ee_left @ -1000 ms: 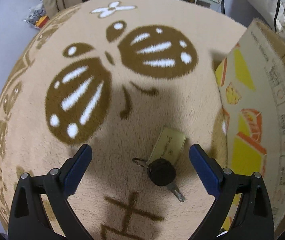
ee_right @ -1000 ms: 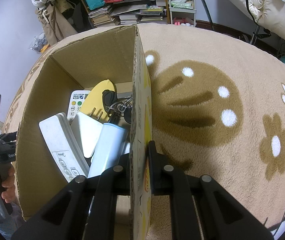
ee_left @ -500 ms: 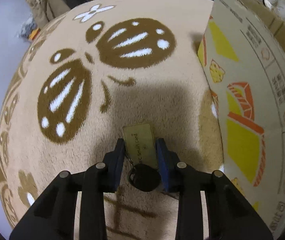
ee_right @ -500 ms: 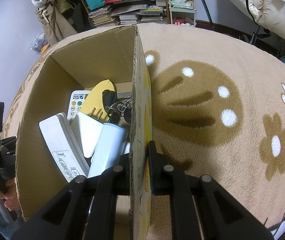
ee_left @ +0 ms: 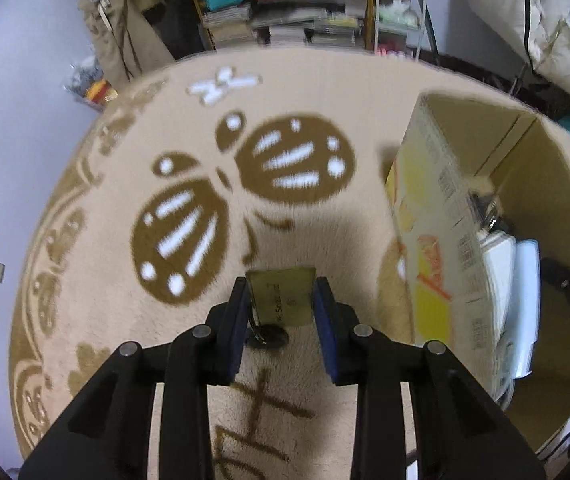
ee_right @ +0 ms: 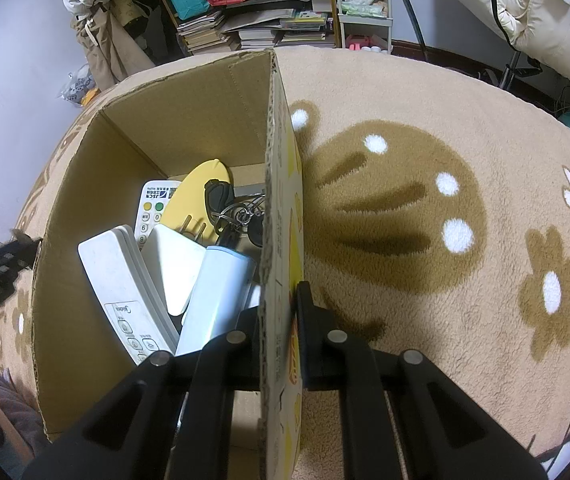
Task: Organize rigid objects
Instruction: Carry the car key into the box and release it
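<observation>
- The left gripper is clamped on a tan smart card, blue pads pressing its two side edges, lifted above the beige rug.
- A black key fob dangles just under the card.
- The cardboard box stands at three o'clock of the card, open-topped.
- The right gripper is closed on the box's wall, one finger inside, one outside.
- In the box: a white remote, a pale blue case, a key bunch at twelve o'clock.
</observation>
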A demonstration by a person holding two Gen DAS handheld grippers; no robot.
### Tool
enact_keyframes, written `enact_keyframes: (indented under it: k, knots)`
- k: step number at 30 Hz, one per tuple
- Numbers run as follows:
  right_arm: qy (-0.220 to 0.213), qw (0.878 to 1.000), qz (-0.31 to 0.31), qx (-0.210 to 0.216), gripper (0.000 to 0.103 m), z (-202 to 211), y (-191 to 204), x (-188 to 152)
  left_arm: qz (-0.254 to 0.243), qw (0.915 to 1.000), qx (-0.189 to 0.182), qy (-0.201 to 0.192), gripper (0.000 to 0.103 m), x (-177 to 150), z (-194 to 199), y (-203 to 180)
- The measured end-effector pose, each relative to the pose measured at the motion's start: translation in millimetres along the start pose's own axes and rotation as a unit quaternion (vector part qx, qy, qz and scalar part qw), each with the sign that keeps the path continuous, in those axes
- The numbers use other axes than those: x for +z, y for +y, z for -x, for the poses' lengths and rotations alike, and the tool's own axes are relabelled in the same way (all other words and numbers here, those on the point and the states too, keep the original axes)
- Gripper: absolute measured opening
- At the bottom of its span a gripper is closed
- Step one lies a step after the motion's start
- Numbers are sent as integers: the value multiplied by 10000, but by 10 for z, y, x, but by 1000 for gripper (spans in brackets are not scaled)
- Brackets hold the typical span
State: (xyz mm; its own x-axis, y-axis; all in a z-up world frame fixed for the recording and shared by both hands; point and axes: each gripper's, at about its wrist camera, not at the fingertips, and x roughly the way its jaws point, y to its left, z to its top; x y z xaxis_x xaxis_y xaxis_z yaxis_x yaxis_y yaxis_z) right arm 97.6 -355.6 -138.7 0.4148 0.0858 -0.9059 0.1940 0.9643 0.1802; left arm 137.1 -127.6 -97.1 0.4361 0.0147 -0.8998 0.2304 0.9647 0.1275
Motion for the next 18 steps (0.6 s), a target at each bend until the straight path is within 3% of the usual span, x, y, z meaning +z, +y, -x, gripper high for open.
enact_keyframes:
  k: [13, 18]
  knots:
    - [2, 10000, -4, 6, 11, -2, 1, -1, -292, 9920, -370, -1174, 30, 215, 984, -352]
    - [1, 10000, -4, 6, 11, -2, 0, -1, -496, 9889, -604, -1260, 30, 205, 1097, -596]
